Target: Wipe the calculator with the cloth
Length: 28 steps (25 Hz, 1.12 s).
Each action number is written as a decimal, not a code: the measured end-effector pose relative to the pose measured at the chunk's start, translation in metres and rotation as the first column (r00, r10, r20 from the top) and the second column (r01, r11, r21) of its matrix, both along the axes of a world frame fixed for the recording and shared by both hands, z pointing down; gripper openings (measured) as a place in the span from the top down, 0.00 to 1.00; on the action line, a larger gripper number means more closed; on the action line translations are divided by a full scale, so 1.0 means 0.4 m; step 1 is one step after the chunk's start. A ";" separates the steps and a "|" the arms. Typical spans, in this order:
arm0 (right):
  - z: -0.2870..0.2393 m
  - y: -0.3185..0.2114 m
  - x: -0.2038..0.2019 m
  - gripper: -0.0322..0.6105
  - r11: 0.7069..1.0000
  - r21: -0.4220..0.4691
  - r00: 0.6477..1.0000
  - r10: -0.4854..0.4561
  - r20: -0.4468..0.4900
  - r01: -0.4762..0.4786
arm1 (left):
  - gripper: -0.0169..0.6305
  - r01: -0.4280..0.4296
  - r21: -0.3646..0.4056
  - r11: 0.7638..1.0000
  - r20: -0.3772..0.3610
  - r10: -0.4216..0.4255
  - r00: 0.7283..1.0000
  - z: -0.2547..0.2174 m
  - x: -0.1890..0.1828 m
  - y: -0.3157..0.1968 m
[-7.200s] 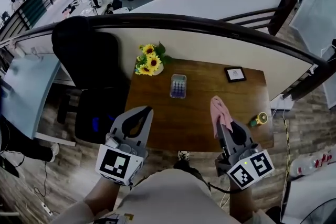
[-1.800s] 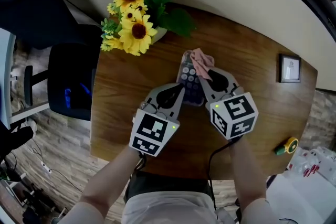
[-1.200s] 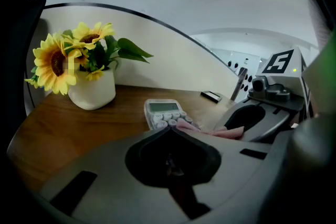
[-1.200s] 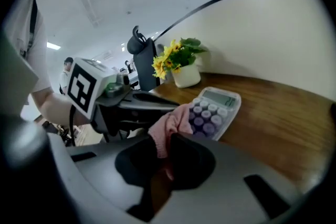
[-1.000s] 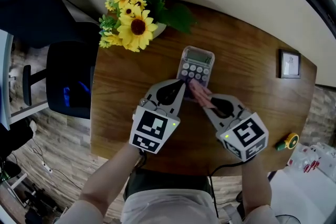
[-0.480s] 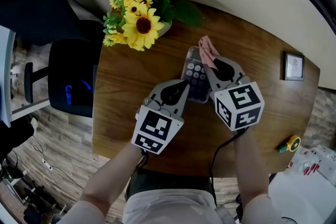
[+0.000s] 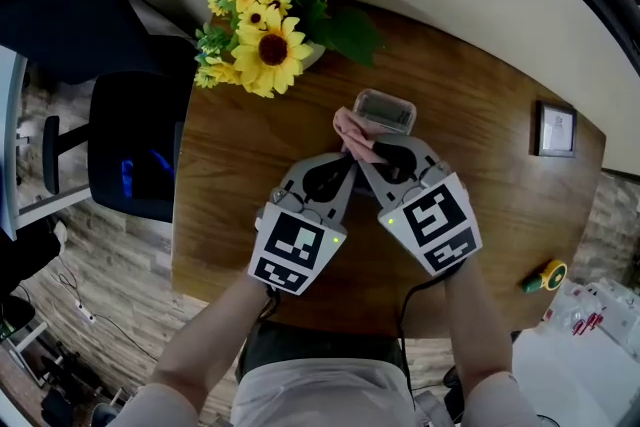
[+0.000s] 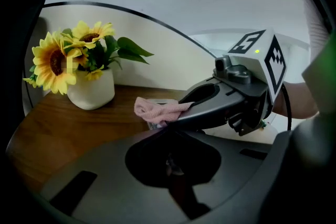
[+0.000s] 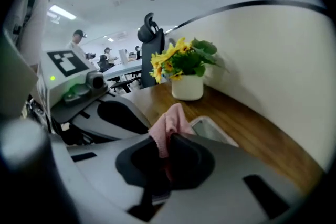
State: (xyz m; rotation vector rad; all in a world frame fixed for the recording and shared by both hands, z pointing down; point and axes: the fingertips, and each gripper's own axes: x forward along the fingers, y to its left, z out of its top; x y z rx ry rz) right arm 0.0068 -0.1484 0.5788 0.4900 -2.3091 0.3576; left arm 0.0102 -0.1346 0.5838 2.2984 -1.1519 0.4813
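The grey calculator lies on the wooden table; only its display end shows in the head view, the key end hidden under both grippers. My right gripper is shut on the pink cloth, which bunches out past its tips over the calculator's left side. The right gripper view shows the cloth clamped between the jaws, with the calculator just beyond. My left gripper is shut, its tips at the calculator's near left edge, touching the right gripper. In the left gripper view the cloth lies ahead.
Sunflowers in a white vase stand just left of and behind the calculator. A small framed picture rests at the table's right edge and a yellow tape measure at its near right corner. A black chair stands left of the table.
The right gripper has drawn the cloth from the calculator's far right end back and to the left, uncovering the display. The left gripper has stayed put.
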 end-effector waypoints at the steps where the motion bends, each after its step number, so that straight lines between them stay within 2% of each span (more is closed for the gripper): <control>1: 0.001 0.012 0.006 0.91 1.000 -0.010 1.000 -0.023 -0.002 0.023 | 0.97 -0.001 -0.002 1.000 -0.001 0.001 1.000 0.000 0.000 0.000; 6: -0.004 0.071 0.048 0.91 0.985 -0.145 0.995 -0.081 0.063 0.089 | 0.97 -0.004 -0.008 1.000 -0.006 0.004 1.000 0.001 0.000 0.000; 11: -0.003 0.121 0.094 0.91 0.957 -0.262 0.992 -0.113 0.056 0.124 | 0.97 0.003 -0.020 1.000 -0.015 -0.003 1.000 0.001 -0.001 -0.001; 15: -0.004 0.150 0.144 0.90 0.937 -0.334 0.994 -0.103 0.032 0.107 | 0.97 0.004 -0.015 1.000 -0.013 -0.004 1.000 -0.001 0.000 -0.003; 18: -0.027 0.120 0.179 0.90 0.962 -0.274 1.000 0.000 0.006 0.002 | 0.97 0.003 -0.011 1.000 -0.011 -0.003 1.000 -0.001 0.001 -0.001; 21: -0.072 0.050 0.160 0.90 0.980 -0.158 0.989 0.133 0.062 -0.121 | 0.97 0.003 -0.008 1.000 -0.008 -0.003 1.000 -0.001 0.001 -0.001; 24: -0.111 0.004 0.080 0.90 0.990 -0.077 0.984 0.124 0.127 -0.115 | 0.97 0.007 -0.012 1.000 -0.011 -0.007 1.000 -0.002 0.001 -0.003; 28: -0.102 -0.014 -0.028 0.90 0.997 -0.068 0.988 0.044 0.146 -0.035 | 0.97 0.014 -0.017 1.000 -0.013 -0.014 1.000 -0.001 0.001 -0.002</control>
